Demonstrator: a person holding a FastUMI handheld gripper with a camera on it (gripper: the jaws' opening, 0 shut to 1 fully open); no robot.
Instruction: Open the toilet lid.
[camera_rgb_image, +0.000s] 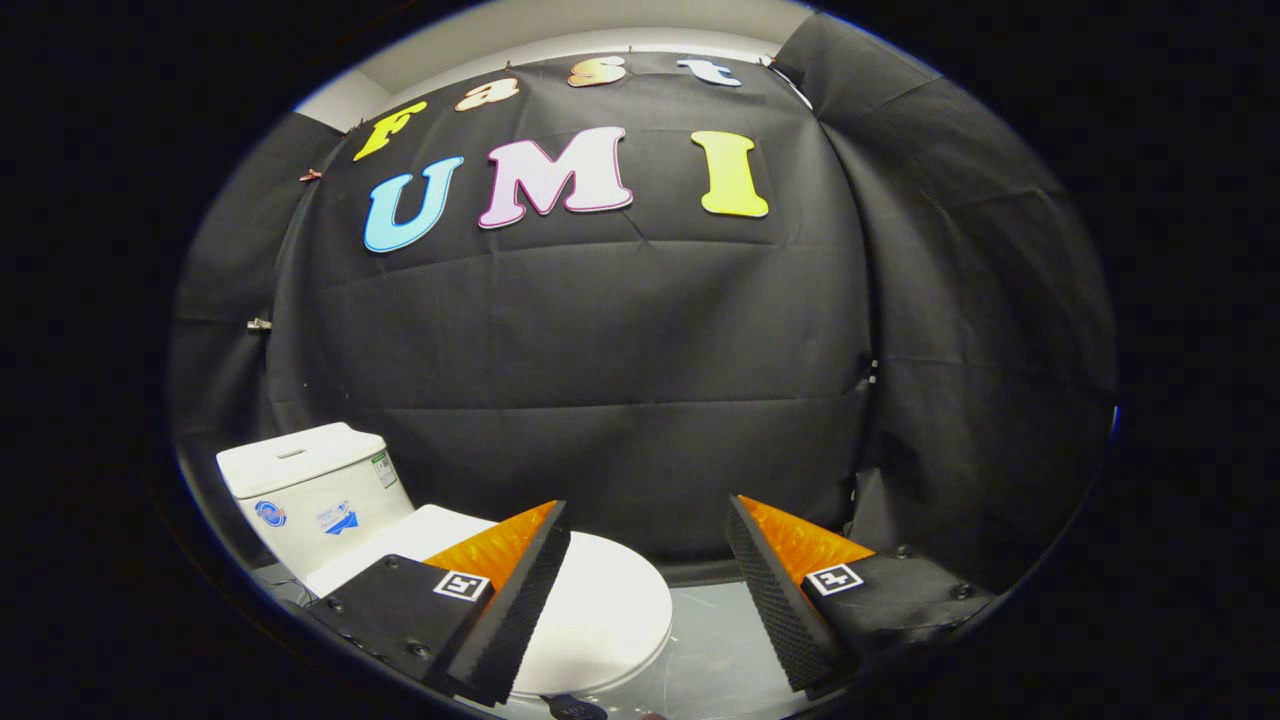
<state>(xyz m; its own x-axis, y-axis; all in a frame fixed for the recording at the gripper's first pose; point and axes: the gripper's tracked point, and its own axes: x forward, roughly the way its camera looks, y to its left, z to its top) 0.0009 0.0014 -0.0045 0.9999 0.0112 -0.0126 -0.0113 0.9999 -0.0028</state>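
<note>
- Toilet lid is seen shut, flat on the bowl, below and just ahead of the tongs, partly behind the left finger.
- Tongs are spread wide, nothing pinched.
- Lid's front rim should be approached low, one finger slid under the edge, then swung up and back toward the tank.
- Rounded rim is judged slippery; lift should be kept slow.
- Floor lies beside the bowl, booth wall beyond.
</note>
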